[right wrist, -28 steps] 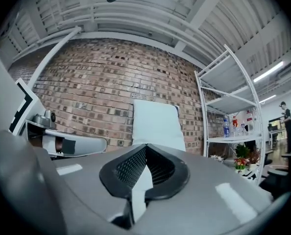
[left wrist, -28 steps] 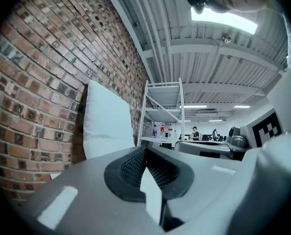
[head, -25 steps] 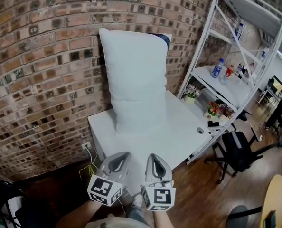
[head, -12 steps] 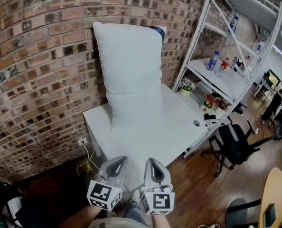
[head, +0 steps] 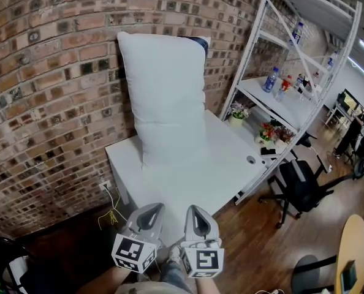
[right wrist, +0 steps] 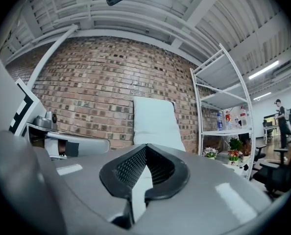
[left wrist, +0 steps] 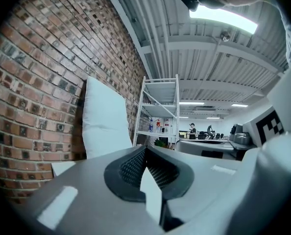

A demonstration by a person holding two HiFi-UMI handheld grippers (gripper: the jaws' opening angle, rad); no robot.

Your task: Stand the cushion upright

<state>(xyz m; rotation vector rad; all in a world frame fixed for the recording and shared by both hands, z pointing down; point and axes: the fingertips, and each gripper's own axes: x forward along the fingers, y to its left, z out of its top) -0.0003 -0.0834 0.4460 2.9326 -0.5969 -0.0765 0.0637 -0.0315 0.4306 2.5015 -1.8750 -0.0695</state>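
1 upright cushion (head: pixel 166 97), 2 closed tools (head: pixel 150 209) (head: pixel 195 211)

The right gripper (right wrist: pixel 145 150), fingers (right wrist: pixel 124 170) together, faces the cushion (right wrist: pixel 155 124) standing against the brick wall (right wrist: pixel 86 92).

All three views toward cushion (head: pixel 163 97)

I find no legible text: labels on the bottles (head: pixel 270 79) too small; square markers (head: pixel 133 254) show patterns only.
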